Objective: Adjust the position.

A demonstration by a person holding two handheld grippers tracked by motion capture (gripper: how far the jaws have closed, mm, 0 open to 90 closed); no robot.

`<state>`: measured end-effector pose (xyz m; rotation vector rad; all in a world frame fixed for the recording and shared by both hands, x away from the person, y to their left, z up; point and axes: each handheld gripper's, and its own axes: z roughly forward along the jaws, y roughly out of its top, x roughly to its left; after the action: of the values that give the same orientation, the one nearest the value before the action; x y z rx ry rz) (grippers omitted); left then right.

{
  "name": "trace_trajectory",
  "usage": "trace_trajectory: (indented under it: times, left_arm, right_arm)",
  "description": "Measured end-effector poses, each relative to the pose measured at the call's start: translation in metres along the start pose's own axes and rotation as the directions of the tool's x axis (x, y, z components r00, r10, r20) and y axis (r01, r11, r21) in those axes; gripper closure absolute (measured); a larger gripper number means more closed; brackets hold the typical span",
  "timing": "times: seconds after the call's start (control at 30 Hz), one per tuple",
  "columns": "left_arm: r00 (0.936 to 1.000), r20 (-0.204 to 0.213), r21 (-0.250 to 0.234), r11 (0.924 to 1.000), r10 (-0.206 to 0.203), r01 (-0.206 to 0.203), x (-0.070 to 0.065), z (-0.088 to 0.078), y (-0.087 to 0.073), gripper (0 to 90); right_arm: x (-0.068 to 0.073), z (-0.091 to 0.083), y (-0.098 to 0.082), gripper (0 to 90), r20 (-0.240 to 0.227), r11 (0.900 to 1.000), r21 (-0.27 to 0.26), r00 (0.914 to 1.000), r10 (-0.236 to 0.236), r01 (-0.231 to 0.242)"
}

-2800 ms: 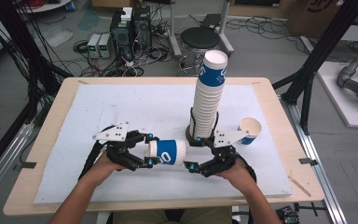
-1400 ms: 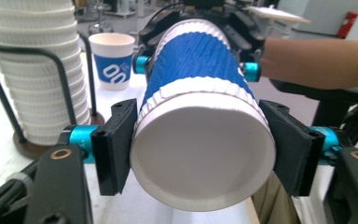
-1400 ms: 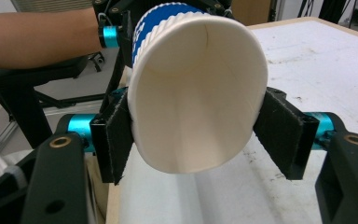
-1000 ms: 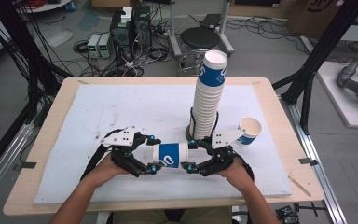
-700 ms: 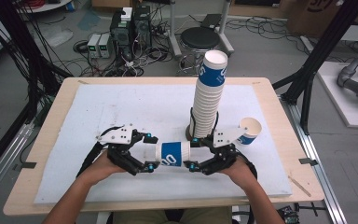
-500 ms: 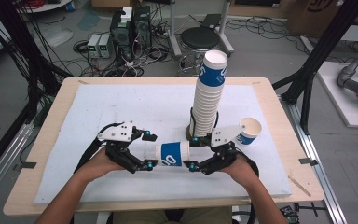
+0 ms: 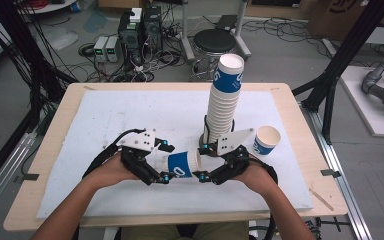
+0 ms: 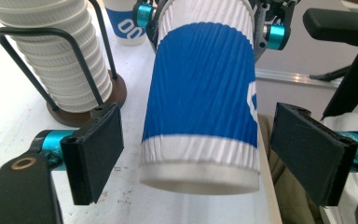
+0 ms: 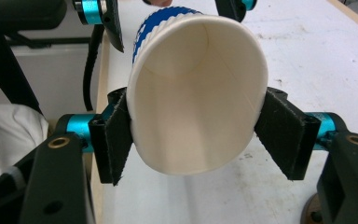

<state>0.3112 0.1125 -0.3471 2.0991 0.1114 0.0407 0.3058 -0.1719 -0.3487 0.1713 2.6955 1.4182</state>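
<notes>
Our right hand-held gripper (image 9: 193, 140) is clamped on the mouth rim of the blue-and-white paper cup (image 7: 182, 164), squeezing it oval. The cup lies level above the counter (image 7: 130, 115), its long axis running straight to our left hand-held gripper (image 8: 200, 158). That gripper's pads stand open either side of the cup's base, not touching.

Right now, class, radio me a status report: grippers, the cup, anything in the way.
Right gripper clamped on cup at its rim. Left gripper open, pads clear of cup's base. Cup stack and spare cup behind, clear.
</notes>
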Motion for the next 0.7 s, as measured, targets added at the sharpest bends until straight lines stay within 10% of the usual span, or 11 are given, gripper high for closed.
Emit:
trace_trajectory:
  times: [0.7]
  left_arm:
    - [0.9993, 0.037, 0.218, 0.9759, -0.001, -0.007, 0.003, 0.023, 0.014, 20.4]
  right_arm:
    - [0.002, 0.012, 0.025, 31.6, -0.008, 0.976, 0.201, 0.9962, -0.087, 0.087]
